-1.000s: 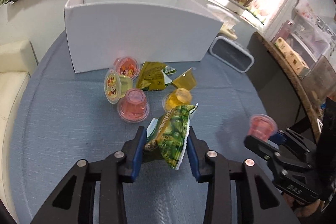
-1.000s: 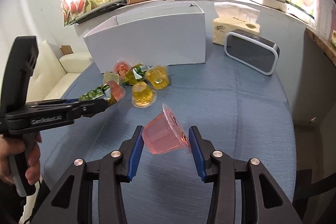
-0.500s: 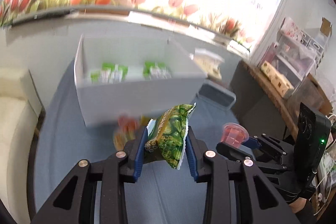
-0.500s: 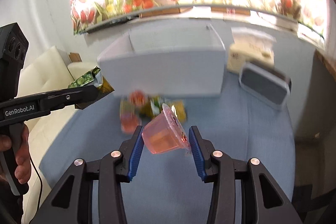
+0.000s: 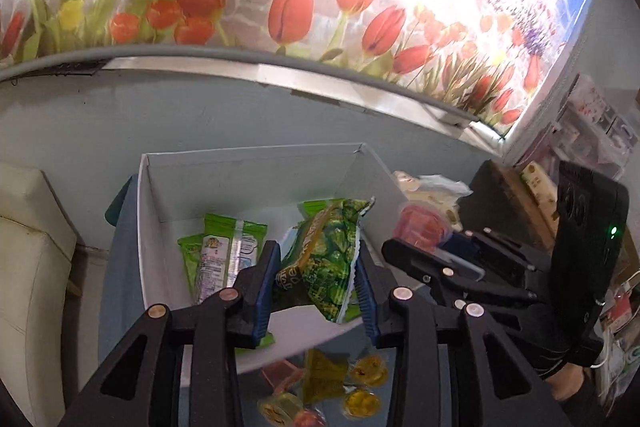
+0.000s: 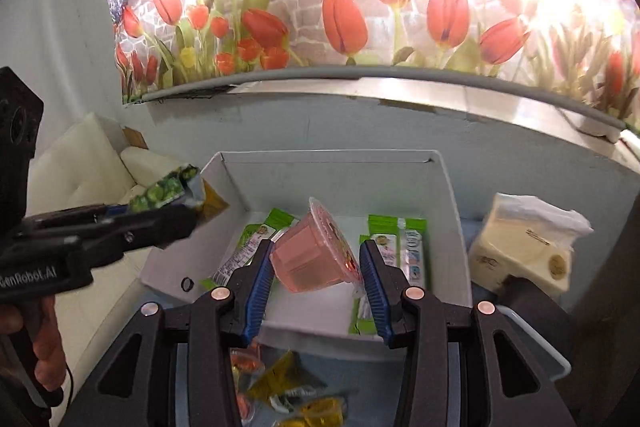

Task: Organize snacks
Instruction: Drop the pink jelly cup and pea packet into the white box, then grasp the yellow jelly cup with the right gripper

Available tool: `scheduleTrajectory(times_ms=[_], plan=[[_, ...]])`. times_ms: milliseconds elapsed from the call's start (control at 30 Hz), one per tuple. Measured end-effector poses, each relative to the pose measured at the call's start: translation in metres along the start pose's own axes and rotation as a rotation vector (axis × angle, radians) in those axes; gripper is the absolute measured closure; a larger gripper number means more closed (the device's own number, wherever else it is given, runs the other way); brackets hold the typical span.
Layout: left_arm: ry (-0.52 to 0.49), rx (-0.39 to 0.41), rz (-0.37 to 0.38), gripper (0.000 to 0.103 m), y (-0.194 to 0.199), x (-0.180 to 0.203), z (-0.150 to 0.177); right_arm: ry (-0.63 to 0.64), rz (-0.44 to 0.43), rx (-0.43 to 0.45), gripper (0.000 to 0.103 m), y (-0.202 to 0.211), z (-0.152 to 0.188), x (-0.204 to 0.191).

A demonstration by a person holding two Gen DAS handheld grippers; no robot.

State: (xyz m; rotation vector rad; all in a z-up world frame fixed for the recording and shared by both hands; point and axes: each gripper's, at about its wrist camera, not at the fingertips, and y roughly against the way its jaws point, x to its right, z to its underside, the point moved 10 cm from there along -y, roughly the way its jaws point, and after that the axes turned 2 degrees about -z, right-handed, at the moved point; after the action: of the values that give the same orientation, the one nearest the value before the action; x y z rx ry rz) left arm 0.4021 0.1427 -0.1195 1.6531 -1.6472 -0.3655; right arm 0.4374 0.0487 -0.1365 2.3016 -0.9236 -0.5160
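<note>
A dark green snack packet [image 5: 320,255] hangs between the blue pads of my left gripper [image 5: 317,261], over the open white box [image 5: 248,171]. The jaws are opening, and the pads still touch the packet. My right gripper [image 6: 316,259] is shut on a pink jelly cup [image 6: 308,259] lying tilted on its side, also above the box [image 6: 332,175]. Several light green packets [image 5: 220,251] lie on the box floor. In the right wrist view the left gripper [image 6: 176,215] with its packet [image 6: 168,191] hovers at the box's left corner.
Loose yellow and pink jelly cups and packets [image 5: 352,383] lie on the blue tablecloth in front of the box. A tissue pack [image 6: 524,239] stands right of the box, a cream sofa [image 6: 80,179] left. A hand [image 6: 44,343] holds the left gripper's handle.
Both grippers rose from the table and moved forward with their loads, from in front of the box to above its open top. The box inside is now in view.
</note>
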Motion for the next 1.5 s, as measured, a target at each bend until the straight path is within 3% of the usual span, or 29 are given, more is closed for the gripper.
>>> scheduleTrajectory(times_ms=[33, 67, 100, 133, 167, 200, 300, 533, 667, 833, 967, 1167, 1367, 1500], plan=[[-0.004, -0.011, -0.013, 0.047, -0.006, -0.003, 0.001, 0.003, 0.02, -0.017, 0.053, -0.008, 0.0, 0.005], [-0.002, -0.022, -0.031, 0.039, -0.013, -0.006, 0.002, 0.001, 0.039, -0.039, 0.04, -0.015, 0.002, 0.009], [0.006, -0.024, -0.039, 0.017, -0.017, -0.01, 0.003, -0.005, 0.048, -0.049, 0.029, -0.018, 0.003, 0.013], [0.017, -0.021, -0.038, 0.0, -0.02, -0.014, 0.003, -0.01, 0.044, -0.047, 0.009, -0.019, 0.005, 0.017], [0.031, -0.007, -0.036, 0.0, -0.019, -0.018, 0.004, -0.011, 0.036, -0.042, 0.001, -0.018, 0.006, 0.019], [0.038, -0.004, -0.035, 0.0, -0.018, -0.021, 0.005, -0.016, 0.036, -0.037, 0.0, -0.016, 0.008, 0.022], [0.053, -0.034, -0.05, 0.0, -0.022, -0.029, 0.009, -0.035, 0.059, -0.037, 0.0, -0.011, 0.016, 0.034], [0.01, -0.021, -0.069, 0.0, -0.009, -0.021, 0.013, -0.069, 0.043, 0.001, 0.0, 0.008, 0.023, 0.038], [-0.003, 0.007, -0.07, 0.0, 0.011, -0.013, 0.016, -0.059, 0.059, 0.044, 0.0, 0.027, 0.027, 0.033], [-0.058, 0.07, -0.082, 0.0, 0.047, 0.001, 0.037, -0.047, 0.013, 0.113, 0.0, 0.062, 0.05, 0.015], [-0.077, 0.092, -0.06, 0.0, 0.07, 0.011, 0.073, -0.065, -0.09, 0.053, 0.0, 0.071, 0.093, -0.001], [-0.081, 0.056, -0.032, 0.0, 0.081, 0.022, 0.151, -0.083, -0.081, 0.007, 0.0, 0.061, 0.148, 0.005], [-0.04, -0.003, -0.031, 0.0, 0.083, 0.023, 0.217, -0.089, -0.074, -0.051, 0.0, 0.033, 0.163, 0.012], [-0.012, -0.034, -0.017, 0.0, 0.086, 0.022, 0.241, -0.088, -0.086, -0.089, 0.0, 0.009, 0.165, 0.01]])
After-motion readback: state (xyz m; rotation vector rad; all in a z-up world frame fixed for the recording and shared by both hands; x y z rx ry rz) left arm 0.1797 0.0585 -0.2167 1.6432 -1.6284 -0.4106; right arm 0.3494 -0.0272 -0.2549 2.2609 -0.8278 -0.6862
